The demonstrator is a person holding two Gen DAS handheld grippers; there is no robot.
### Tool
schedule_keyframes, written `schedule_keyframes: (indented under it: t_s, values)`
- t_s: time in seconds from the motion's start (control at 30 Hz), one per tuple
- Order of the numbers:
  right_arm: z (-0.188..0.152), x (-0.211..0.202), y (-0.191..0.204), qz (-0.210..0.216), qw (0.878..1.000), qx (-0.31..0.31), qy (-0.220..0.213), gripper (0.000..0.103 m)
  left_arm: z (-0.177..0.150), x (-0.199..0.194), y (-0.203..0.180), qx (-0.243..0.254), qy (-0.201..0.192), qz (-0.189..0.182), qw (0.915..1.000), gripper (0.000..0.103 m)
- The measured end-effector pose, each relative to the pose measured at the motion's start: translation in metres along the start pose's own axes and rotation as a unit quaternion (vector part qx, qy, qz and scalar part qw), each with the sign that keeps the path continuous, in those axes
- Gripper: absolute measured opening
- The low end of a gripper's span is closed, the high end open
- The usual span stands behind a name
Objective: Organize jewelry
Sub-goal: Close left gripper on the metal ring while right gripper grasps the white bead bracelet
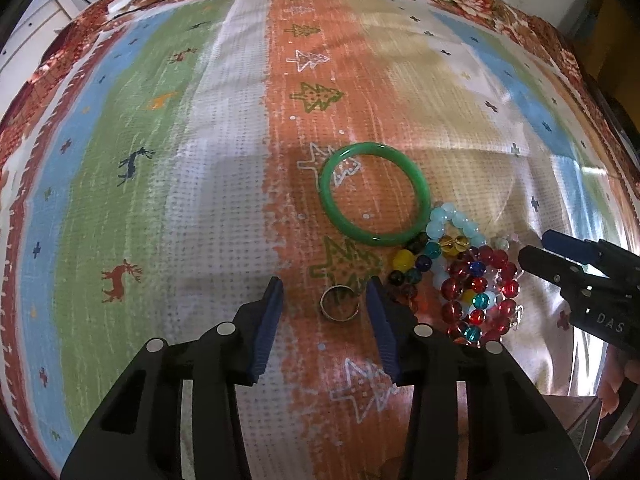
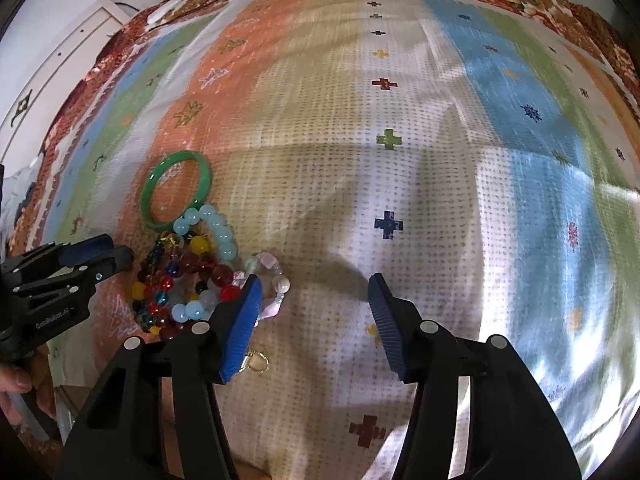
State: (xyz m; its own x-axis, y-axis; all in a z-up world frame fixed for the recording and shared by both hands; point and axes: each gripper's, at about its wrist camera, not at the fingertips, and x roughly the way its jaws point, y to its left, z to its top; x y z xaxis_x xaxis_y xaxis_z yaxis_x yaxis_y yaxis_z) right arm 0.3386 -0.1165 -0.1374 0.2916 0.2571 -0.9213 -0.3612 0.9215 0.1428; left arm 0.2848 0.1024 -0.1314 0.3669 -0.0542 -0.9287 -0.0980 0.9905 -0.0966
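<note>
The left hand-held gripper [image 1: 324, 292] hangs over a striped, patterned cloth [image 1: 224, 152] with its blue-padded jaws spread wide, a small metal ring [image 1: 338, 303] lying flat on the cloth between the fingertips and touching neither pad. Just beyond the ring lies a green bangle [image 1: 375, 193], flat on the orange stripe, its near edge against a heap of beaded bracelets [image 1: 460, 276] in red, yellow, teal and pale blue. The right hand-held gripper [image 2: 316, 288] is likewise spread wide and holds nothing; its left finger [image 2: 244, 320] sits at the edge of that same heap [image 2: 188, 272], partly covering a bracelet of pale pink and white stones [image 2: 272, 280], though whether the pad touches the beads cannot be told. A small gold-coloured clasp or ring [image 2: 256, 362] shows just beside the base of that finger. From the right wrist view the bangle [image 2: 176, 188] lies at the far side of the heap, and the left hand-held gripper [image 2: 100, 256] reaches in near the beads.
</note>
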Motion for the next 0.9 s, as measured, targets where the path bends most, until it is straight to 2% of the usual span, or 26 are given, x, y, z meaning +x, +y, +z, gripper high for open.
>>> schedule_keyframes:
  t_s: [0.23,0.37,0.47,0.6,0.7,0.9]
  values:
    - [0.003,0.008,0.009,-0.018,1.000,-0.024,0.003,0.055,0.000,0.003,-0.003,0.014,-0.001,0.005,0.9999,0.043]
    - [0.002,0.013,0.014,-0.034,0.999,-0.037,0.008,0.053,-0.002,0.005,-0.006,0.027,0.001,0.018,0.9995,0.039]
    - [0.003,0.014,0.009,-0.036,0.999,-0.023,0.009,0.047,-0.002,0.007,-0.005,0.027,0.003,0.020,0.9994,0.036]
    - [0.003,0.015,0.009,-0.039,0.999,-0.027,0.008,0.045,-0.002,0.007,-0.004,0.027,0.003,0.021,0.9994,0.035]
    - [0.002,0.015,0.007,-0.040,0.999,-0.024,0.007,0.039,-0.002,0.007,-0.004,0.028,0.003,0.025,0.9993,0.032]
    - [0.001,0.012,0.005,-0.035,0.999,-0.024,0.005,0.026,-0.002,0.006,0.000,0.026,0.003,0.025,0.9994,0.019]
